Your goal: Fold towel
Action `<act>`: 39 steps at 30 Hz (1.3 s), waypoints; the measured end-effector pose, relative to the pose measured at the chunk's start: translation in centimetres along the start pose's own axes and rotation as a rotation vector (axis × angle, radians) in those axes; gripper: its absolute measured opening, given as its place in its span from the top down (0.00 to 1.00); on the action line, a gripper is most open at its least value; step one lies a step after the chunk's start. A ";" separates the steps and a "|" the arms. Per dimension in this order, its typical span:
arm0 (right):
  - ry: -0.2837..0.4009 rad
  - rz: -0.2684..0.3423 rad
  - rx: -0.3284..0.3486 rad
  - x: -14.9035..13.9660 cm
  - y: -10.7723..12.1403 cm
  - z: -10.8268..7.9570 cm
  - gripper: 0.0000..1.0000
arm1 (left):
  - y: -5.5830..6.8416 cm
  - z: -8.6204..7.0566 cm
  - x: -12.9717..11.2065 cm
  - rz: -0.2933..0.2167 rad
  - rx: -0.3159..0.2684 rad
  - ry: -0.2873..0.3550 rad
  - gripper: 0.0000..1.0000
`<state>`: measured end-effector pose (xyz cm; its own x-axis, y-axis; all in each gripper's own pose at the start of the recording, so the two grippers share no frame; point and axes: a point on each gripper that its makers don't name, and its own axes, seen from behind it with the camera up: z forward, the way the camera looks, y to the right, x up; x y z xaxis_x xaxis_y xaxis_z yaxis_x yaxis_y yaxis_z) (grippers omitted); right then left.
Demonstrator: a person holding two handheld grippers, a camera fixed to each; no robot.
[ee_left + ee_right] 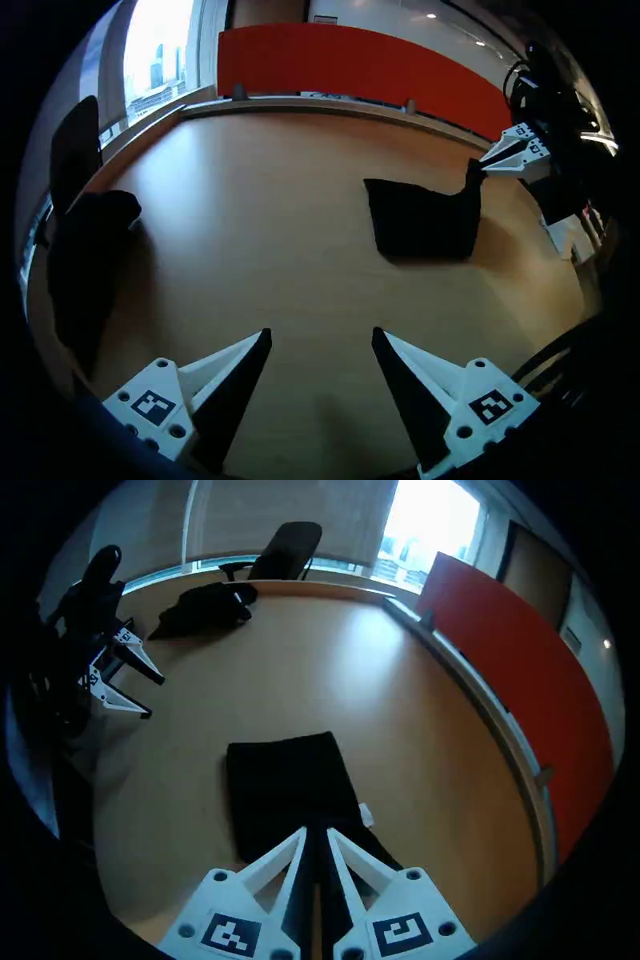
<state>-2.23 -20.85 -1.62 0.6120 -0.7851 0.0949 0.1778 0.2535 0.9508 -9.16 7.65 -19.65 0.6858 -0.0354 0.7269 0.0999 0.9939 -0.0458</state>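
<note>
Grip was noted first at the right gripper (317,832): its jaws stood together, clamped on the near corner of the dark towel (284,788). In the left gripper view that corner rose off the wooden table (264,232) while the rest of the cloth lay flat. From the clamp, the towel's long axis ran straight ahead, away from the right gripper. We found the left gripper (320,336) with jaws wide apart and empty above bare table, well apart from the towel, which lay ahead of it and to its right. We judged that the fold turned on carrying the held corner along that axis toward the far edge, the right gripper being plainly the nearer. Beyond, a dark bundle (204,608) lay near the far table edge.
</note>
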 end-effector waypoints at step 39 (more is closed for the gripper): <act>-0.046 -0.091 0.220 2.6 -7.1 10.1 0.98 | -1.2 -1.3 -1.2 -0.072 0.050 0.005 0.07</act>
<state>-9.72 -30.37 -5.19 0.5648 -0.8251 0.0141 0.0553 0.0549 0.9970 -9.18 6.38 -21.36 0.6818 -0.1079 0.7235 0.1135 0.9927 0.0411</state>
